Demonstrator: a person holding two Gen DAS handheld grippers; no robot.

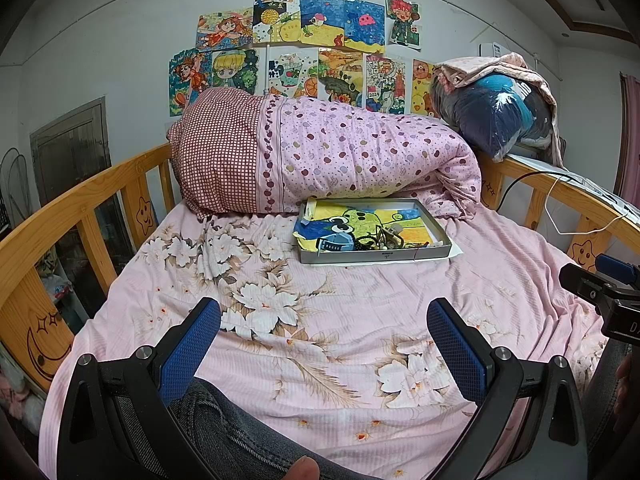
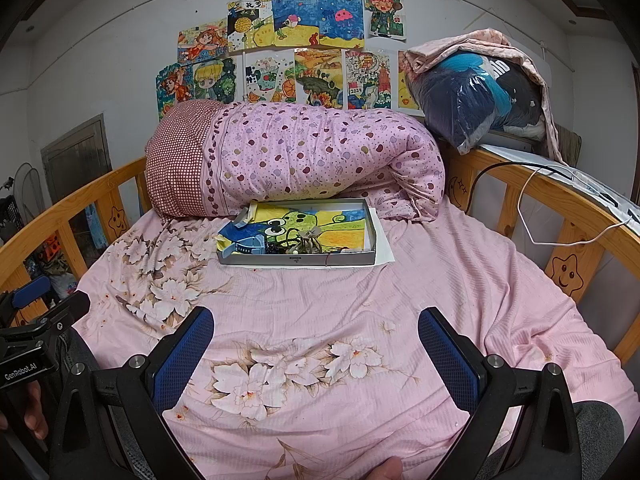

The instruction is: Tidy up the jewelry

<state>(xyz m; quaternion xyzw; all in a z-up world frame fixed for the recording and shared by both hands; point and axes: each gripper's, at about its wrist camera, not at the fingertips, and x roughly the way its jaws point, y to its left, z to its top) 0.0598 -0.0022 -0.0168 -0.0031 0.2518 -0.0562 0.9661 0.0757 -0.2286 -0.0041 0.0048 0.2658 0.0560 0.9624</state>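
A shallow grey tray (image 1: 436,227) (image 2: 372,220) lies on the bed in front of a rolled quilt. It is lined with a colourful drawing, and a tangle of jewelry (image 1: 384,240) (image 2: 304,242) sits near its front edge: dark beads, a bracelet, small pale pieces. My left gripper (image 1: 324,336) hovers low over the pink floral sheet, well short of the tray, open with nothing between its blue pads. My right gripper (image 2: 316,340) is likewise open and holds nothing, also short of the tray. Each gripper shows at the edge of the other's view.
The rolled pink quilt (image 1: 320,152) lies right behind the tray. Wooden rails (image 1: 80,200) fence the bed on both sides. A bagged bundle of clothes (image 1: 500,112) and cables (image 1: 560,184) rest on the right rail. A denim-clad leg (image 1: 224,432) is under the left gripper.
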